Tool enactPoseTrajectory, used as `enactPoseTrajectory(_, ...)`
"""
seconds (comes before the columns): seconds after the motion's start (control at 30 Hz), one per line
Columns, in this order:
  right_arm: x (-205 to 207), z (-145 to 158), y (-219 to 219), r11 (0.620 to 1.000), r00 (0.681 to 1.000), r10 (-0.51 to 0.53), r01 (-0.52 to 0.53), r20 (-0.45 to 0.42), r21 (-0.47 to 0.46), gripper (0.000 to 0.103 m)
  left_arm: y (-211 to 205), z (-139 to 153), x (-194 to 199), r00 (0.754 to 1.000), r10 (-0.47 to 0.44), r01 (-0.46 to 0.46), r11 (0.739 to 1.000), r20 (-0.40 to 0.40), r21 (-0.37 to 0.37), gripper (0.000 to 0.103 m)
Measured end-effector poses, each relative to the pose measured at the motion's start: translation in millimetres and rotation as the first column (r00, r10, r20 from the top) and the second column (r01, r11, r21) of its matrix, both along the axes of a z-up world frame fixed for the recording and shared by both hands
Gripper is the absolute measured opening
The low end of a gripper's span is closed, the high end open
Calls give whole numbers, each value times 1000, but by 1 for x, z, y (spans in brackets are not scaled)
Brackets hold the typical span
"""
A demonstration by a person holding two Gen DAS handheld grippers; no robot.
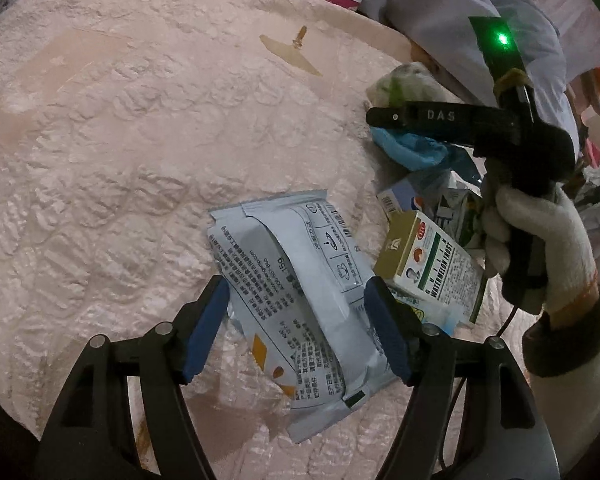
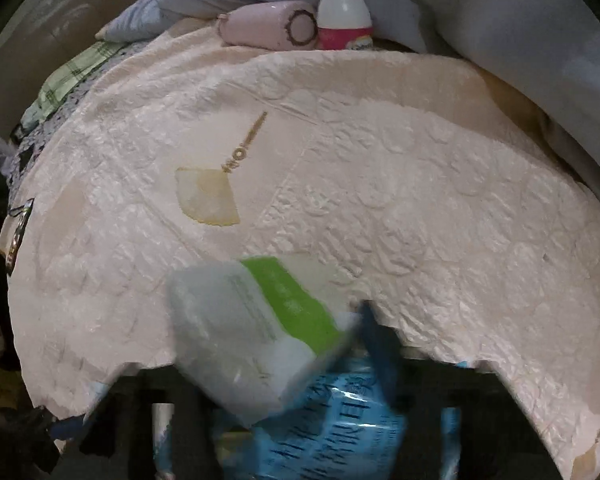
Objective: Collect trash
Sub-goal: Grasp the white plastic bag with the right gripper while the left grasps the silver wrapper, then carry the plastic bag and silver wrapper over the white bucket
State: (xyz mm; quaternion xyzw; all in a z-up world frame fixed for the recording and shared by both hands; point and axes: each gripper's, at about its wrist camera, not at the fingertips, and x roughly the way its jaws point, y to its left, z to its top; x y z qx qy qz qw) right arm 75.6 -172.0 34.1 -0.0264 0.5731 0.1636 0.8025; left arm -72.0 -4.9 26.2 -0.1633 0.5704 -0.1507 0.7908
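In the left wrist view my left gripper (image 1: 296,320) points down at a pale blue printed packet (image 1: 300,280) over the pink quilted cover (image 1: 120,140). Its blue pads (image 1: 204,328) press on the packet's two long edges, and the packet bows between them. To the right, a gloved hand (image 1: 540,232) holds my right gripper (image 1: 384,117) over a trash pile. In the right wrist view the right gripper (image 2: 308,352) is blurred. A white and green packet (image 2: 252,336) lies against its one visible blue finger (image 2: 380,340). The other finger is hidden, so its grip is unclear.
The pile at the cover's right edge holds a green and gold box (image 1: 432,264), a crumpled tissue (image 1: 400,84) and a blue wrapper (image 1: 412,148). A blue printed bag (image 2: 332,420) lies below the cover's edge. A white bottle (image 2: 344,8) and a pink roll (image 2: 268,26) stand at the back.
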Motion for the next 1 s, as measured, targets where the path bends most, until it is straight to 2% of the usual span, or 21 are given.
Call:
enactPoseTrajectory(0.03,-3,1,1,1000,1000,2,-2,8,-2,28,1,0,0,1000,-2,2,1000,2,-13,57)
enactPoseTrajectory(0.1,-12,6,-3,999,1000,5,-6,28,40,19,5,5,-1,1000,-14,15,999,15,-49,30)
enactPoseTrajectory(0.2,-27,23,-8,993,997,-3,-6,72,117,17,10,20,-1,999,-16,19,999,47,-48,15)
enactPoseTrajectory(0.33,-50,58,-13,974,991,0,-31,135,226,17,18,33,-1,998,-8,12,998,61,-68,12)
enactPoseTrajectory(0.47,-77,82,-15,967,983,8,-55,185,248,17,23,50,-5,995,6,1,998,98,-66,12)
enactPoseTrajectory(0.63,-114,91,-23,960,982,-2,-51,188,275,17,10,68,-13,991,-25,34,997,129,-66,12)
enactPoseTrajectory(1.0,-190,91,-72,949,984,-55,-1,168,315,17,-39,99,-26,976,-111,128,989,188,-79,12)
